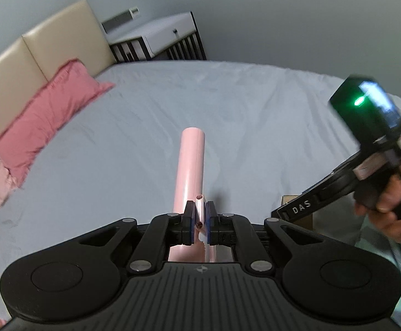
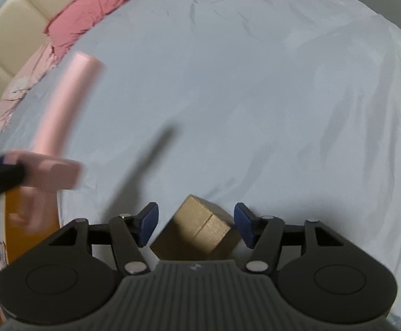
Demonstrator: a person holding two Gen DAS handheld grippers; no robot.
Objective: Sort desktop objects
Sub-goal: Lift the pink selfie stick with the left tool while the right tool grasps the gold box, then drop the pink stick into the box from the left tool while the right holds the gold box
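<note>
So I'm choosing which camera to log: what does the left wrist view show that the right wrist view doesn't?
Only the left wrist view shows the nightstand, the right hand, and the left gripper with its jaws shut on the pink tool. Only the right wrist view shows the right gripper open around the cardboard box. Both show the pink tool, grey bedsheet, pink pillow and headboard.

A bed [image 1: 228, 104] covered by a pale blue sheet fills the scene. A pink pillow [image 1: 48, 113] lies at its far left against a cream padded headboard [image 1: 35, 47]. A white nightstand [image 1: 162, 35] stands beyond, by the grey wall [image 1: 283, 13].
</note>
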